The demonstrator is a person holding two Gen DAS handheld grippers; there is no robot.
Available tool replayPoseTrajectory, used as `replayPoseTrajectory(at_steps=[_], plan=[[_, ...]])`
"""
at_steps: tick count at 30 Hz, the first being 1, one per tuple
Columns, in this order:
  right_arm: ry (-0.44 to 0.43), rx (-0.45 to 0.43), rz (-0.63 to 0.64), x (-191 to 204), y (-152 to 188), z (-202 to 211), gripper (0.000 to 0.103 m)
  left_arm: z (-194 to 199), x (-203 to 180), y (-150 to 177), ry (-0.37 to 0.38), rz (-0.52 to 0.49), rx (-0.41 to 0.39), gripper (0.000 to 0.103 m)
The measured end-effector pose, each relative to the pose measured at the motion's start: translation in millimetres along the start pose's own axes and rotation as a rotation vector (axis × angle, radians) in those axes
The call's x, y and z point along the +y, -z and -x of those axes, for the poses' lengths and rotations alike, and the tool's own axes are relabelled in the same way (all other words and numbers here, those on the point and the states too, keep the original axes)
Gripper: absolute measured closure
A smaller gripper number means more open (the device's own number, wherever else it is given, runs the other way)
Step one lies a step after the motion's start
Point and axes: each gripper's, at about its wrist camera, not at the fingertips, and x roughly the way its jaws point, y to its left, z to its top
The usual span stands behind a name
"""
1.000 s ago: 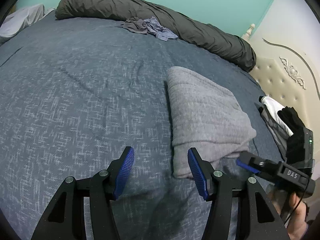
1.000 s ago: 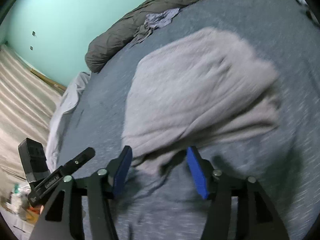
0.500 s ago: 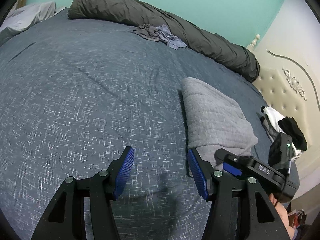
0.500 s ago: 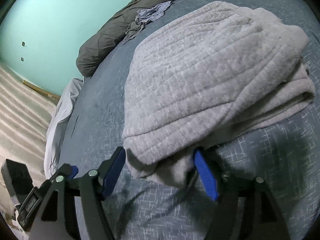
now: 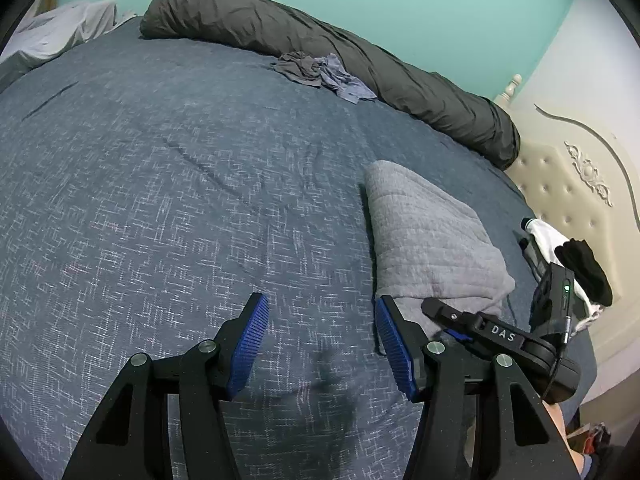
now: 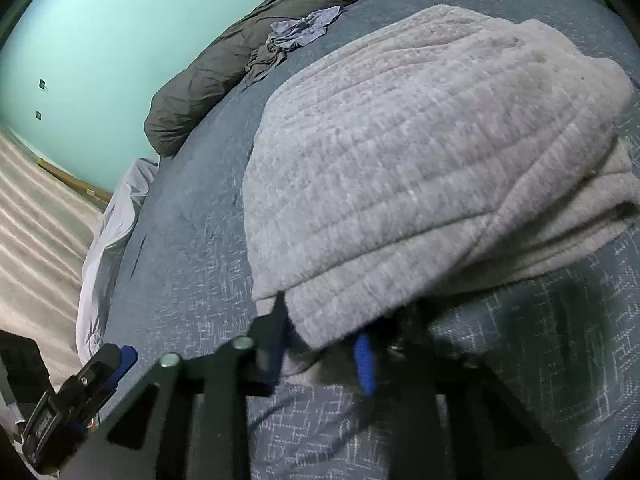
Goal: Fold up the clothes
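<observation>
A: What are the left tongs (image 5: 318, 338) doing?

B: Spread wide with nothing between the blue pads (image 5: 247, 344), hanging over bare blue-grey bedspread (image 5: 168, 208).

A: And the garment?

B: The folded grey sweater (image 5: 430, 242) lies on the bed just right of those tongs, near the cream headboard (image 5: 568, 204). A crumpled cloth pile (image 5: 324, 74) sits well beyond it against the dark rolled duvet (image 5: 360, 56).

A: The right tongs (image 6: 322, 350)?

B: Pushed in at the sweater's (image 6: 420, 140) near edge, with a fold draped over the gap. Whether they have closed on the fabric, I cannot tell; the view is blurred there.
</observation>
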Motion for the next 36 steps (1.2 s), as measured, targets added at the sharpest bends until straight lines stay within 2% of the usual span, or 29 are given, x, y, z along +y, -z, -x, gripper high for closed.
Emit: replayPoseTrajectory(at_steps=[4, 15, 24, 36], plan=[[-0.011, 0.003, 0.022, 0.7, -0.6, 12.7, 0.084, 0.0, -1.6, 2.4, -0.001, -0.005, 0.002, 0.043], [-0.021, 0.032, 0.092, -8.3, -4.8, 65.8, 0.086, 3.7, -14.9, 5.8, 0.014, -0.029, -0.004, 0.043], [0.011, 0.065, 0.135, -45.1, -0.6, 123.1, 0.086, -0.7, -44.0, 10.3, 0.048, -0.065, 0.009, 0.043], [0.135, 0.095, 0.151, -113.5, 1.2, 188.2, 0.087, -31.8, -100.9, 21.5, 0.117, -0.137, 0.074, 0.043]])
